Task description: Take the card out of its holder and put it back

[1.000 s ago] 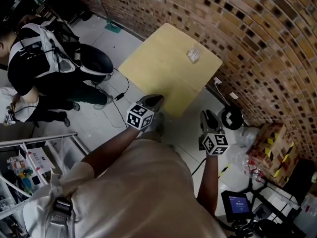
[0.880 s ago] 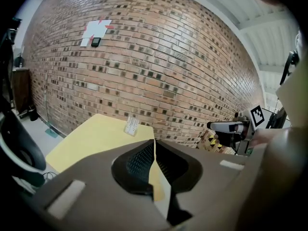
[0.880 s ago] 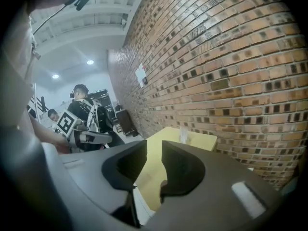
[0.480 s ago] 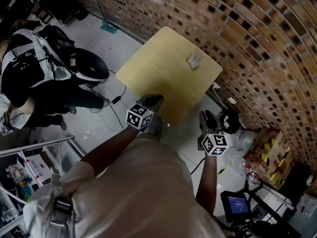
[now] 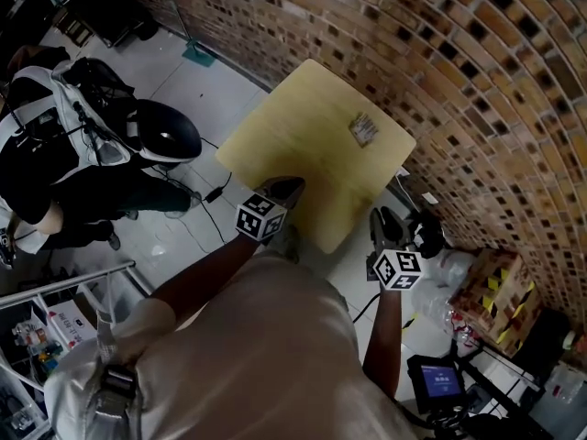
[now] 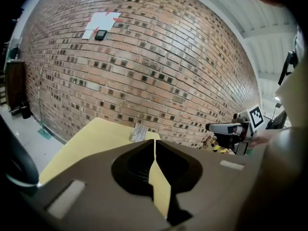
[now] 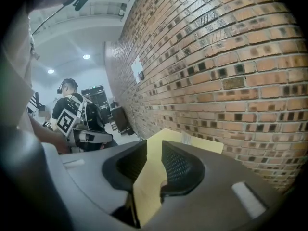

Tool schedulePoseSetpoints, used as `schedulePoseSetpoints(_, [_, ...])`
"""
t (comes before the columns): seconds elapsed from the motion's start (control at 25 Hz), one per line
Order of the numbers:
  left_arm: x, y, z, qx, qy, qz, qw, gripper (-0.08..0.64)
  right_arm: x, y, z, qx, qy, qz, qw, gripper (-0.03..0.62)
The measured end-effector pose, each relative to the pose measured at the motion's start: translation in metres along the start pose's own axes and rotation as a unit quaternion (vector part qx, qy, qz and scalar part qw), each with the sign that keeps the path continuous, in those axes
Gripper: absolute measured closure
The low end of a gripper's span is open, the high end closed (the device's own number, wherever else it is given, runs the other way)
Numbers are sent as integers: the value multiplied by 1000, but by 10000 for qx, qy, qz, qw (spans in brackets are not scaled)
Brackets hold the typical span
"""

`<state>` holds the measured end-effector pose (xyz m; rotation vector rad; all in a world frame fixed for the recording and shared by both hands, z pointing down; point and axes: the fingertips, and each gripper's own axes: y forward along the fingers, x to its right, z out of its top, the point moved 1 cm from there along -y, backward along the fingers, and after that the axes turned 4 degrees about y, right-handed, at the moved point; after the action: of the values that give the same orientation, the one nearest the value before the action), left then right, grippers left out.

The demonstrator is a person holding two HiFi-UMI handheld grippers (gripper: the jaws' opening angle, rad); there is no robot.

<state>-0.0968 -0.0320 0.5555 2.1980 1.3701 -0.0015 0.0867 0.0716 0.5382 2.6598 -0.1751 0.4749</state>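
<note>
Card (image 5: 363, 129) in its holder (image 5: 366, 133) should be light, thin and a bit bendy, I think, and slippery too, so I would pinch it by 1 edge. It looks small, flat and pale grey. It lies far from me on the yellow table (image 5: 284, 140), near the brick wall (image 5: 477, 81). My left gripper (image 5: 282, 189) is closed on nothing. My right gripper (image 5: 385, 221) is half open and empty.

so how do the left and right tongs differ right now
The left gripper has its tongs shut, tips together; the right gripper has them apart. The left gripper overlaps the table's near edge; the right gripper sits off its corner. Both are empty, facing the table.
</note>
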Motion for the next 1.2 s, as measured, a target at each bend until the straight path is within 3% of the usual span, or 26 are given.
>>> schedulePoseSetpoints(0.48, [-26,16,15,171,-258,-213,9993,546,1,33,3,-107,50,-160,9998,505])
schedulePoseSetpoints(0.88, [-27,29,9,74,-426,73,9990,546,17,40,19,-199,-16,99,9998,503])
schedulePoseSetpoints(1.2, [-7,57,40,251,-574,511,9967,546,59,55,50,-419,-299,525,9973,503])
